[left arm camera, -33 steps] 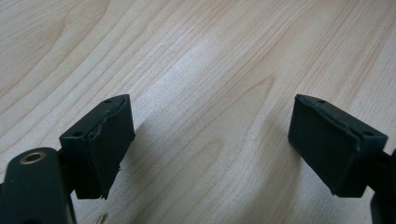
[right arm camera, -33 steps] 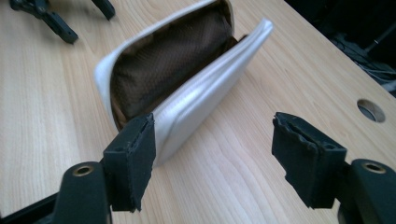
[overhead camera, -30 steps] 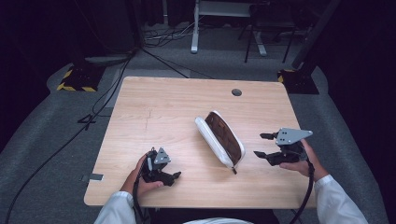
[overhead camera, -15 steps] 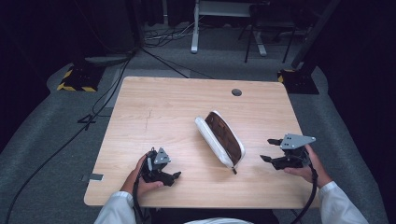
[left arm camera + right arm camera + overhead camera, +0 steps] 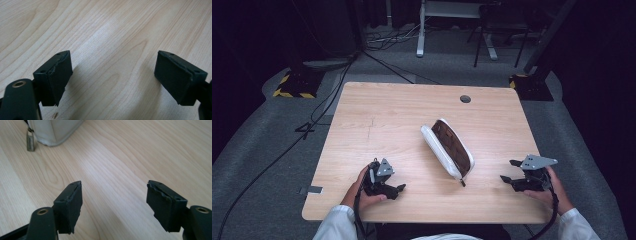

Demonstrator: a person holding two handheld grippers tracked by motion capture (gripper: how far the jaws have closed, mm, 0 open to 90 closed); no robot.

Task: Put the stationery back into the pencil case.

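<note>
Pencil case [image 5: 448, 149]: white, brown inside, unzipped, mid-table [image 5: 412, 110], long axis running from centre toward the near right edge, zipper pull [image 5: 30, 141] at near end. No legible writing. Left gripper [image 5: 388, 186] near front-left edge, right gripper [image 5: 512, 172] near front-right corner; both spread apart, empty. Round hole [image 5: 465, 99] near far edge.

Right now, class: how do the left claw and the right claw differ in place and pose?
The left claw sits near the table's front edge, left of the pouch; the right claw sits near its right edge. The right claw's grey plate looks larger and flatter. Both are open, empty and hand-held.
</note>
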